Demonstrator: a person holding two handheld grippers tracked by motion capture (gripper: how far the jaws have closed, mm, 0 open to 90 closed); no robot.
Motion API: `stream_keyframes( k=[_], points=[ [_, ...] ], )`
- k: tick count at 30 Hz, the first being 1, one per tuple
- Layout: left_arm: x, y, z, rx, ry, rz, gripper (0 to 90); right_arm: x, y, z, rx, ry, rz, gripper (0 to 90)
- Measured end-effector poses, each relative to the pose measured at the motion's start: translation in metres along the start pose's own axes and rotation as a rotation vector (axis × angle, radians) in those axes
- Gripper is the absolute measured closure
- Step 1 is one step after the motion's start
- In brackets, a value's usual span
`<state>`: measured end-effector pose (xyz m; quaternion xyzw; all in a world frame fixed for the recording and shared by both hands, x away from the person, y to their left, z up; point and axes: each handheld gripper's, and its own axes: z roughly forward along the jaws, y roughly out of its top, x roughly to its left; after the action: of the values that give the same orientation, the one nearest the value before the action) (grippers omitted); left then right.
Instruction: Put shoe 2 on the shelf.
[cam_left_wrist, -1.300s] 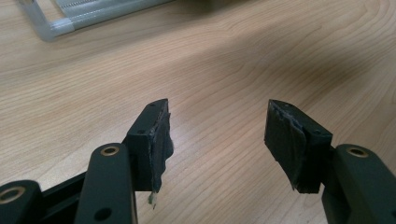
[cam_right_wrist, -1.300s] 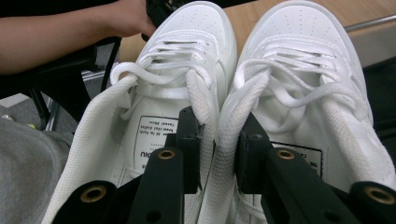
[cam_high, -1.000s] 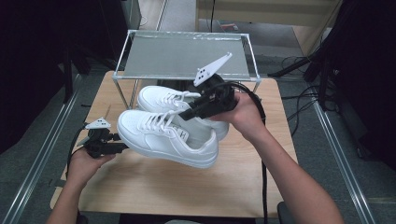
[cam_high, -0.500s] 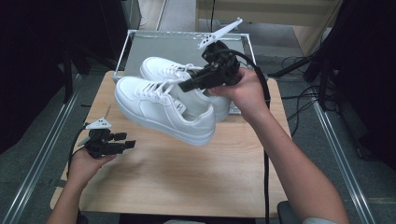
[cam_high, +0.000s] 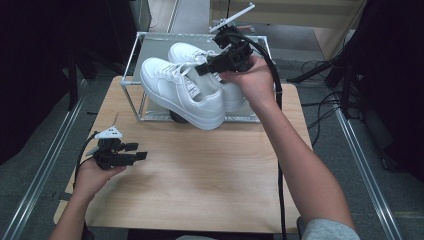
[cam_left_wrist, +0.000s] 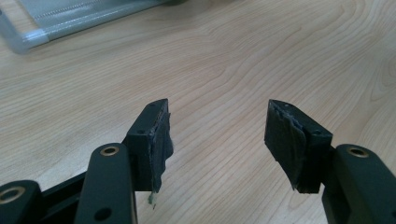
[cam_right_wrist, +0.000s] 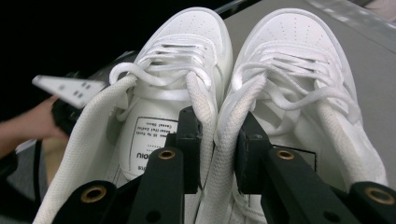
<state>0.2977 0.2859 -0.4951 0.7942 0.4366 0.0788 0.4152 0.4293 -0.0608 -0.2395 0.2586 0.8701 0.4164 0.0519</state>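
Since the earlier frames the right tool (cam_high: 202, 68) has carried the pair of white sneakers (cam_high: 185, 92) up off the worktop (cam_high: 200, 175) toward the rack (cam_high: 131, 55) at twelve o'clock, pinching both inner collars, toes toward ten o'clock. The left tool (cam_high: 137, 152) rests wide, empty.

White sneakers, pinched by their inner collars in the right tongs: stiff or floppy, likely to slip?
Probably stiff: the white sneakers keep their shape hanging from the right tongs. Likely light, since one pinch lifts both. The padded collars may squash, so they could swing or slip.
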Motion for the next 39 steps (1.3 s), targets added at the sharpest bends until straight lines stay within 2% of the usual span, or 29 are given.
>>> stream_keyframes(
  k=[9, 13, 16, 19, 21, 27, 28, 33, 39],
  points=[
    [-0.003, 0.001, 0.001, 0.004, -0.007, 0.018, 40.9, -0.021, 0.018, 0.023, -0.008, -0.132, 0.142, 76.2],
    [-0.003, 0.001, 0.001, -0.006, -0.008, 0.014, 41.0, -0.028, 0.03, 0.033, -0.018, -0.176, 0.172, 76.1],
    [-0.004, 0.002, 0.001, 0.004, -0.009, 0.02, 41.0, -0.031, 0.039, 0.041, -0.022, -0.222, 0.209, 76.1],
    [-0.005, 0.001, 0.002, 0.006, -0.004, 0.03, 41.0, -0.035, 0.047, 0.05, -0.056, -0.263, 0.266, 76.0],
    [-0.005, 0.001, 0.002, 0.005, -0.012, 0.021, 41.0, -0.037, 0.053, 0.056, -0.076, -0.298, 0.302, 76.1],
    [-0.006, 0.001, 0.002, 0.0, -0.015, 0.027, 41.0, -0.043, 0.068, 0.075, -0.088, -0.372, 0.388, 75.9],
    [-0.005, 0.001, 0.002, 0.0, -0.014, 0.028, 40.9, -0.046, 0.07, 0.077, -0.099, -0.372, 0.425, 75.9],
    [-0.005, 0.001, 0.0, -0.004, -0.02, 0.025, 41.0, -0.053, 0.08, 0.09, -0.098, -0.408, 0.449, 75.8],
    [-0.005, 0.0, 0.0, -0.016, -0.025, 0.025, 41.0, -0.053, 0.087, 0.109, -0.072, -0.493, 0.442, 75.6]
  ],
)
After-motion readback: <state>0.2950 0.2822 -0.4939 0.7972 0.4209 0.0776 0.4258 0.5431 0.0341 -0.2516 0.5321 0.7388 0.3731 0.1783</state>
